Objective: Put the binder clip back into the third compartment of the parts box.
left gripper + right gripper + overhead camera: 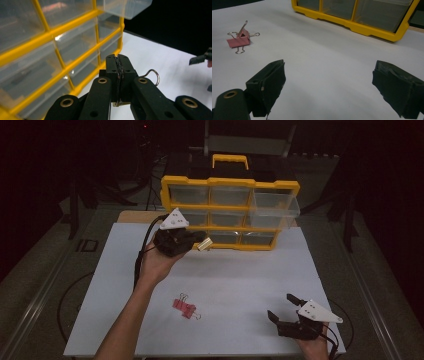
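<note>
The left gripper (196, 243) pinched a pale binder clip (204, 244), its wire loop (153, 75) jutting out, just before the yellow drawer cabinet (230, 182). The right gripper (281, 309) sat spread, well short of the cabinet; pink clips (185, 308) lay nearer.

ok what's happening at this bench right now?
A person is sorting binder clips into a yellow drawer organizer. The left gripper is shut on a clip, wire loop sticking out, raised in front of the organizer's drawers. One clear drawer at upper right is pulled out. The right gripper rests open low on the white table. Pink clips remain there.
</note>
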Motion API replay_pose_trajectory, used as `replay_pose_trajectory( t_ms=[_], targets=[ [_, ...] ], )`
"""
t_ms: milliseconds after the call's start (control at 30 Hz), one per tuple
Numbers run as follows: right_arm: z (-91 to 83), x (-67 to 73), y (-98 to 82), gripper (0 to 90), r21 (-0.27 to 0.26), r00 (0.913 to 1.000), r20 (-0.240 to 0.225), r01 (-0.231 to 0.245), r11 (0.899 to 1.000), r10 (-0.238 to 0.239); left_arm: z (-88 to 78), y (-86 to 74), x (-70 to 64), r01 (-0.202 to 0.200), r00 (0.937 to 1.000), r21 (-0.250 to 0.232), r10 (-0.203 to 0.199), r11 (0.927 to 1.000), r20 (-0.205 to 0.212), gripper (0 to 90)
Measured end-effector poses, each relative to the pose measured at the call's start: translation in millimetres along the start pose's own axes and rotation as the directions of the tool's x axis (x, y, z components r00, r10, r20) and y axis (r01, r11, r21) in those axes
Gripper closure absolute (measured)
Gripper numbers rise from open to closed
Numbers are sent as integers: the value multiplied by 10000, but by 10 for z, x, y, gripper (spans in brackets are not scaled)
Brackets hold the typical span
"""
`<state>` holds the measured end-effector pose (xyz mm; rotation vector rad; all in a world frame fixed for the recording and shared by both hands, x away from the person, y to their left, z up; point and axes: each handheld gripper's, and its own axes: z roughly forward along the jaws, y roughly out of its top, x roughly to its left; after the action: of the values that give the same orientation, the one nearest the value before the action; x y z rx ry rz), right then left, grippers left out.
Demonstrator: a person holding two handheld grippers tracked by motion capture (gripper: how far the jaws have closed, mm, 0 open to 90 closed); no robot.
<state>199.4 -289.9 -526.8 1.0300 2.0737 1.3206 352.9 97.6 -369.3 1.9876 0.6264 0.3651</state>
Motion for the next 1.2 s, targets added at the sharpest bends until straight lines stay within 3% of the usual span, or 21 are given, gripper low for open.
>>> replay_pose_trajectory(
  t_ms=[400, 733, 1200],
  targets=[
    [-7, -11, -2, 110, -10, 10000, 26, -2, 10000, 2, 115, 446, 28, -760, 9966, 103, 756, 9971, 323, 889],
    [-9, -4, 0, 110, 3, 10000, 23, 7, 10000, -7, 191, 778, 56, -833, 9948, -90, 837, 9965, 581, 889],
    [2, 11, 2, 111, 3, 10000, -80, 20, 10000, -20, 331, 1148, 78, -603, 9952, -305, 625, 9977, 755, 889]
  ],
)
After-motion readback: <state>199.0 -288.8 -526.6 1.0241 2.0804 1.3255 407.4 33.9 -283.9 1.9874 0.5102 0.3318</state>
